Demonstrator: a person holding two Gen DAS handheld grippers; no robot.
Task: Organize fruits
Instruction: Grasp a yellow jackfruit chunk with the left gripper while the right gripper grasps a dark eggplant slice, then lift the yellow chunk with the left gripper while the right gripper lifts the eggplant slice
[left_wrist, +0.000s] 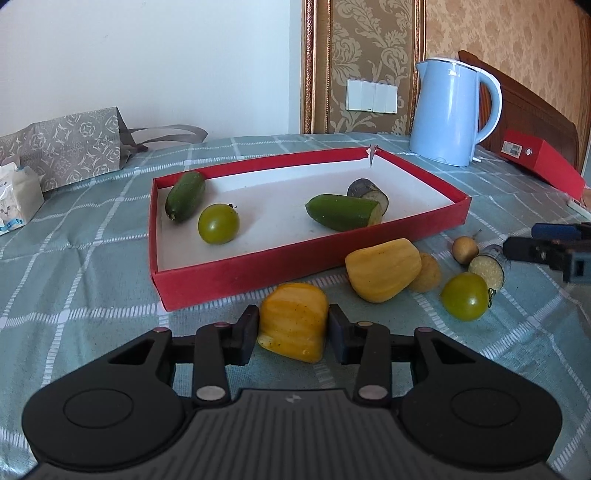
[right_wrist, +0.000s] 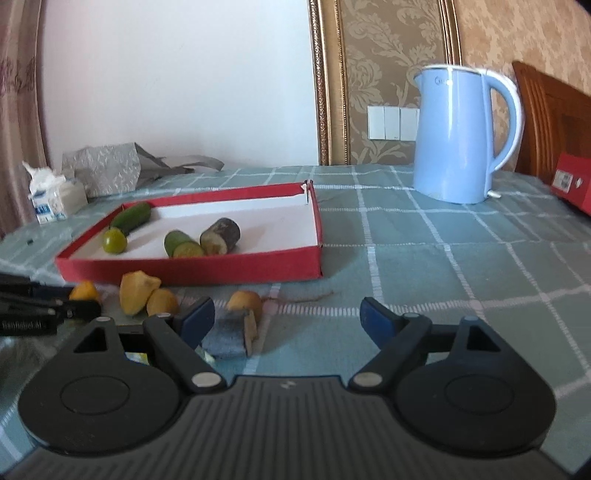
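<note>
My left gripper (left_wrist: 293, 330) is shut on a yellow-orange fruit piece (left_wrist: 293, 321) just in front of the red tray (left_wrist: 258, 269). The tray holds two cucumber pieces (left_wrist: 185, 195) (left_wrist: 341, 212), a green tomato (left_wrist: 218, 223) and an eggplant piece (left_wrist: 367, 192). On the cloth to the right lie a larger yellow piece (left_wrist: 384, 269), a small yellow piece (left_wrist: 428, 273), a green tomato (left_wrist: 464, 295), an eggplant piece (left_wrist: 487, 267) and a small round root (left_wrist: 464, 248). My right gripper (right_wrist: 288, 319) is open and empty, with the eggplant piece (right_wrist: 231, 336) by its left finger.
A light blue kettle (left_wrist: 448, 110) stands behind the tray at the right. A red box (left_wrist: 543, 162) lies at the far right edge. A patterned paper bag (left_wrist: 70, 147) and a tissue pack (left_wrist: 18, 199) sit at the back left. A checked green cloth (left_wrist: 74, 288) covers the table.
</note>
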